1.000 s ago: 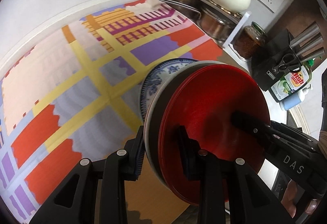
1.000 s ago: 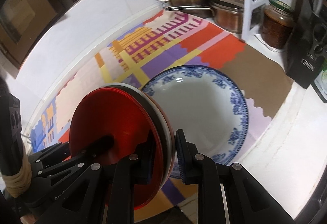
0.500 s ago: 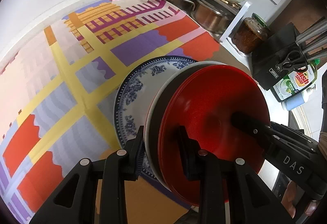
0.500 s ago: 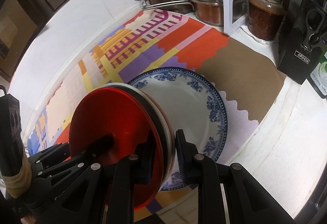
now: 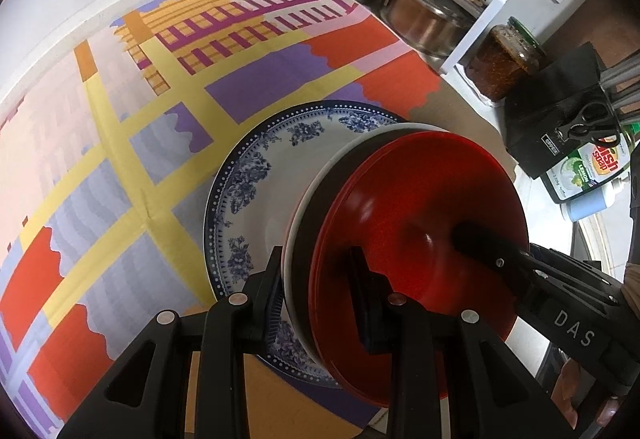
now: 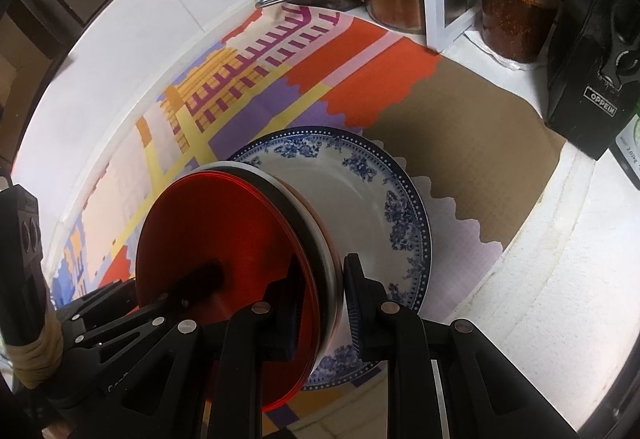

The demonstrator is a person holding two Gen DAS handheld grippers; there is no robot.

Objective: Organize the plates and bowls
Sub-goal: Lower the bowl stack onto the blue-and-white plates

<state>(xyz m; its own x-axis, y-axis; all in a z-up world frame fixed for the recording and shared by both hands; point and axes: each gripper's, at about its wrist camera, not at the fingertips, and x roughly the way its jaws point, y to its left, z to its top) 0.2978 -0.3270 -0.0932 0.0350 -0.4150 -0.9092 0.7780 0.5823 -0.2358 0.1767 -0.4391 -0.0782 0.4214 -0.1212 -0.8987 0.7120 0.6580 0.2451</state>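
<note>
Red-faced bowl stack, white-rimmed, dark-sided

Left gripper: matte black plastic frame with triangular cut-outs, silver round screw heads, ribbed dark-blue pads. Right gripper: same build; white "DAS" lettering on its body; bare fingers visible on its handle.

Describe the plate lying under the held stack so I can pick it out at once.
Start at the colourful patterned mat covering the counter. Lying flat near its brown end is the blue-and-white plate. Unlike the plain red stack above it, its rim carries blue flowers.
</note>
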